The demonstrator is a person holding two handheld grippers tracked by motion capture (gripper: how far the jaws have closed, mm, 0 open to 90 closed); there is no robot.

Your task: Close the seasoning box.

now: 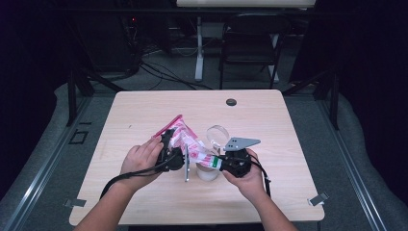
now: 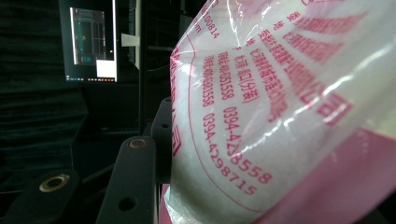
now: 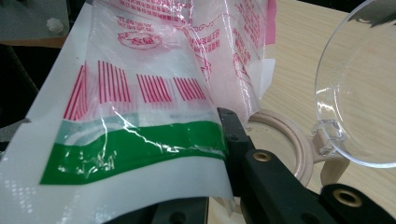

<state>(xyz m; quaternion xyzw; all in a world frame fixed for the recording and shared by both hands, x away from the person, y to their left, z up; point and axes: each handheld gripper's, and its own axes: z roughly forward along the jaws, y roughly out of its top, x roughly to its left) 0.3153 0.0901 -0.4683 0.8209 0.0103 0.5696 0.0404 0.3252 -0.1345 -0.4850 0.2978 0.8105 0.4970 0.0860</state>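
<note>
A clear plastic bag (image 1: 185, 139) with pink print, filled with something white, hangs tilted above the table between my two grippers. My left gripper (image 1: 177, 147) is shut on the bag's body; in the left gripper view the bag (image 2: 280, 116) bulges against one black finger (image 2: 135, 177). My right gripper (image 1: 217, 162) is shut on the bag's lower end, where a green band (image 3: 140, 149) meets the finger (image 3: 236, 135). Under that end stands a white round container (image 1: 208, 173) with a cream rim (image 3: 299, 149). Its clear lid (image 1: 217, 134) (image 3: 364, 93) is flipped up.
The wooden table (image 1: 144, 110) has bare room at the back and on both sides. A small black round cap (image 1: 231, 102) lies near the far edge. A dark folding chair (image 1: 250, 43) and cables are on the floor behind.
</note>
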